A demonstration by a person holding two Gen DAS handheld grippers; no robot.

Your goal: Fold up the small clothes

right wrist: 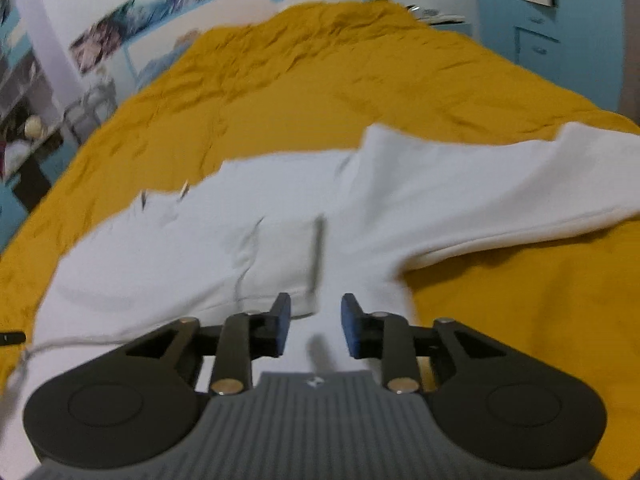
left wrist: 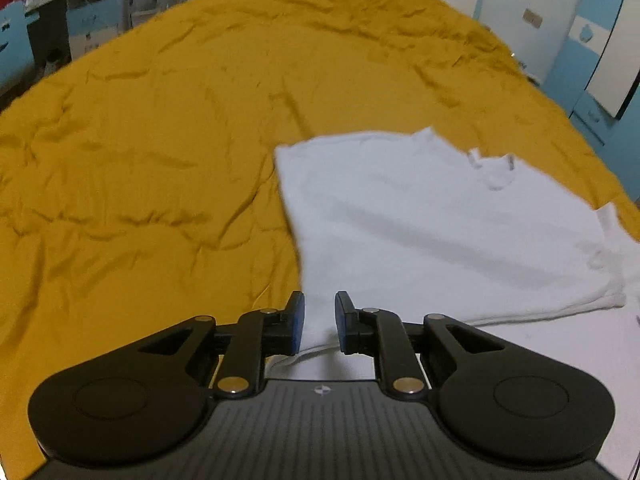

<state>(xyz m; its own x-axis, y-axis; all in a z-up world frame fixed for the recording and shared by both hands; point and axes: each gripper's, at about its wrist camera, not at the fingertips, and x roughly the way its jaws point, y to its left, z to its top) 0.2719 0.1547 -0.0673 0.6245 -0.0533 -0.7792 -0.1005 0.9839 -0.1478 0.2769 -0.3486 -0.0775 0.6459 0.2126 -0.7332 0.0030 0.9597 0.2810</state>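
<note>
White garment (left wrist: 440, 220) lies spread on mustard bedspread (left wrist: 140, 140), toward its near edge. L gripper (left wrist: 319, 322) & R gripper (right wrist: 316, 322): jaws parted, nothing held, both poised over garment's near hem.

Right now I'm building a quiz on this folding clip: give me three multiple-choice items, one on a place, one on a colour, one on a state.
1. Where does the white garment lie?
A. on the bed cover
B. on a chair
C. in a basket

2. What colour is the bed cover?
A. blue
B. mustard yellow
C. grey

3. How do the left gripper and right gripper stand?
A. both open, holding nothing
B. both clamped on cloth
C. one shut

Answers: 1 A, the cover surrounds the garment; 2 B, seen in both views; 3 A, a gap shows between each pair of pads.
</note>
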